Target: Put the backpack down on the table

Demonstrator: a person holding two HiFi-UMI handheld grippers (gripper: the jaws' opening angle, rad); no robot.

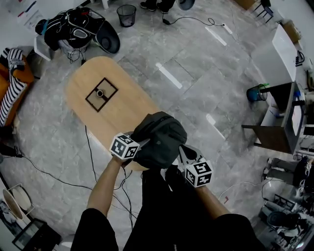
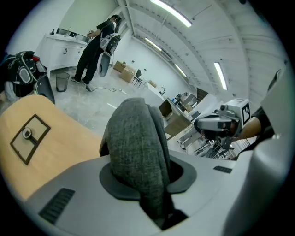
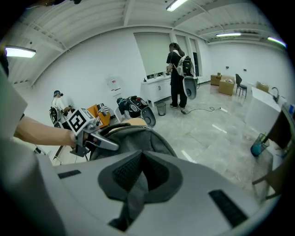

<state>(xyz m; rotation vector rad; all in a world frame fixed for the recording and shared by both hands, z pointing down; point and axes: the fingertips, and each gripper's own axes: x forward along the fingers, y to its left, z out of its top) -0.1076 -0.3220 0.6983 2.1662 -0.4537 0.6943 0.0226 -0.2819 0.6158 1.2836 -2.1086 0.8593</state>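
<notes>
A dark grey backpack [image 1: 159, 139] hangs between my two grippers over the near end of the oval wooden table [image 1: 105, 81]. The left gripper [image 1: 140, 145] is at the bag's left side. In the left gripper view it [image 2: 147, 184] is shut on a thick grey padded strap [image 2: 138, 147]. At the bag's right side is the right gripper [image 1: 182, 156]. The right gripper view shows it [image 3: 138, 184] shut on a narrow webbing strap [image 3: 133, 198] with mesh padding, the bag's body [image 3: 133, 136] beyond. Whether the bag's bottom touches the table is hidden.
A dark square inlay [image 1: 101, 94] with a round fitting sits mid-table. A cable [image 1: 93, 166] runs over the floor left of me. Bags [image 1: 73, 27] and a waste bin [image 1: 126, 14] lie beyond the table's far end. A dark desk [image 1: 274, 122] stands right. A person [image 3: 177, 73] stands at a far counter.
</notes>
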